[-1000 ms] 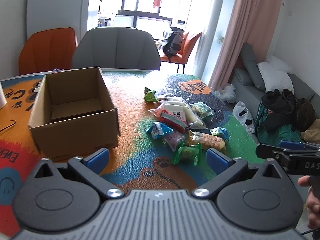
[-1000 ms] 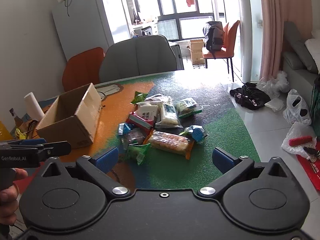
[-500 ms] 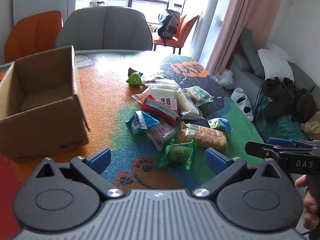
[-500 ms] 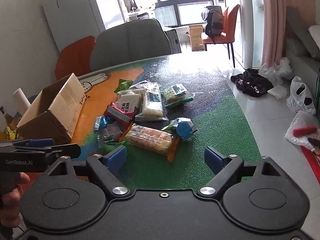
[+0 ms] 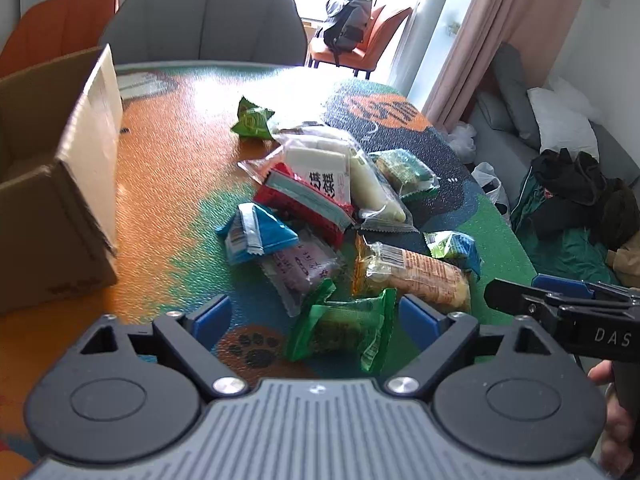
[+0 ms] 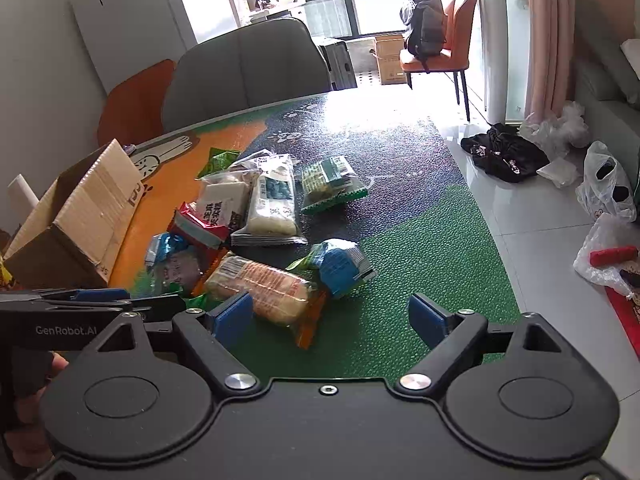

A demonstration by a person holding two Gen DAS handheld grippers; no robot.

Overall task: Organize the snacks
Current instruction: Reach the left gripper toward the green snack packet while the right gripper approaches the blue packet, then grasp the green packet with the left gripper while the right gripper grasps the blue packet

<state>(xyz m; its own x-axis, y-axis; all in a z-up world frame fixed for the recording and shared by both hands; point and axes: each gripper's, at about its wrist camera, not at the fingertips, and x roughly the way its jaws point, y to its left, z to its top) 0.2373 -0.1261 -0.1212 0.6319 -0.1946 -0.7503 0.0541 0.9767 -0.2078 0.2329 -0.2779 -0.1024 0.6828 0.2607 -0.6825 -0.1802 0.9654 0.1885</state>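
Snacks lie in a loose heap on the surface (image 5: 168, 184), a mat printed in orange, green and dark patches with paw marks. Nearest the left hand-held gripper (image 5: 316, 318), a green packet (image 5: 344, 328) sits between the blue pads; the jaws are closing but stand wide, and the pads do not press on it. Just beyond it lie a long orange-edged cake bar (image 5: 416, 276), a pale purple packet (image 5: 304, 268) and a blue packet (image 5: 256, 236). Farther on are a red packet (image 5: 304, 204), white rice-cake packs (image 5: 332, 168), a green-and-white packet (image 5: 404, 168), and at the far end of the heap a small green triangular packet (image 5: 252, 120). A blue-and-green packet (image 5: 456, 248) rests by the bar's far right end.

The right hand-held gripper (image 6: 330, 320) hangs over the near green part of the mat with its jaws wide and nothing gripped. Its left pad is just in front of the cake bar (image 6: 260, 284), and the blue-and-green packet (image 6: 340, 264) lies a little beyond. In the left wrist view this gripper shows at the right edge, held by a hand (image 5: 612, 420).

An open cardboard box (image 5: 52, 184) stands on the orange part of the surface, left of the heap and apart from it. Behind the surface are a grey chair (image 5: 204, 20) and an orange chair (image 5: 56, 20). Farther back, another orange chair carries a black backpack (image 6: 424, 28).
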